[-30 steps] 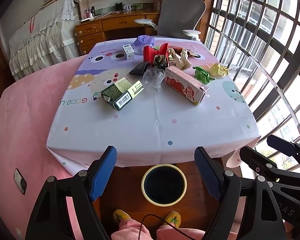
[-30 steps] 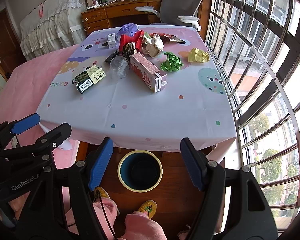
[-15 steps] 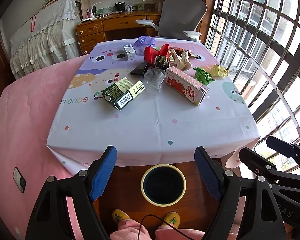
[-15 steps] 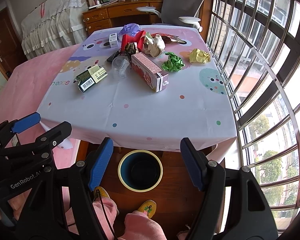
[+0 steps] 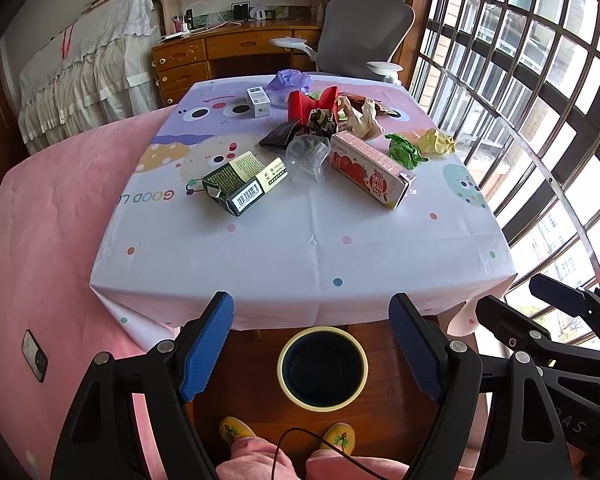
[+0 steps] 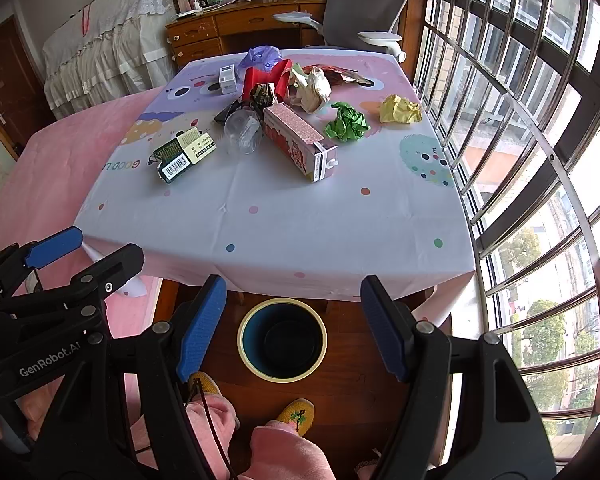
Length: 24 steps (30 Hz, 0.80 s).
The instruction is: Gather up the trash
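Left wrist view: left gripper (image 5: 311, 332) gaping wide, holding nothing, hovering over bin (image 5: 323, 367) at six o'clock; trash lying at twelve on table (image 5: 300, 248): green box (image 5: 244, 182), pink carton (image 5: 370, 168).

Right wrist view: right gripper (image 6: 293, 325) likewise spread wide and empty; judging collection not yet begun; next, reaching forward to nearest box.
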Available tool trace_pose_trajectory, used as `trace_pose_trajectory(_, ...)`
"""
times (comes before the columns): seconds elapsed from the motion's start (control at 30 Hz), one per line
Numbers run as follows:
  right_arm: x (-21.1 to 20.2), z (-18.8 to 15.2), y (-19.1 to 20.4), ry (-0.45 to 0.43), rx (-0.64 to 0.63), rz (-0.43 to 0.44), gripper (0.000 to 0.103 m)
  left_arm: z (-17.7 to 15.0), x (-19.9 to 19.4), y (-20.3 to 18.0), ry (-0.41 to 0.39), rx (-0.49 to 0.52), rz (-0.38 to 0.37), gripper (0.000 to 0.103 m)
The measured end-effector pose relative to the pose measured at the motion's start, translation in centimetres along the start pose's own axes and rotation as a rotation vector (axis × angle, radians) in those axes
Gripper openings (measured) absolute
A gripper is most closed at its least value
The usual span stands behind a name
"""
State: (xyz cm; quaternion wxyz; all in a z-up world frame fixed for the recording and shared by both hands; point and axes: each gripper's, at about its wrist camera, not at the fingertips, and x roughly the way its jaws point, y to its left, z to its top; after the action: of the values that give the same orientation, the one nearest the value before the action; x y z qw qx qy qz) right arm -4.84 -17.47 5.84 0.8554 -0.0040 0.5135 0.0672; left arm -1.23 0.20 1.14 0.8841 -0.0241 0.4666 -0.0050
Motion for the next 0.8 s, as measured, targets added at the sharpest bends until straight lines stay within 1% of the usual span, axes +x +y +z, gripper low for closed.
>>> trace_pose_trajectory(0.8,0.20,0.04,0.00,0.003,0.002,0.009,0.068,-0.17,-0.25,0.46,0.003,-0.005,-0.005,0.082)
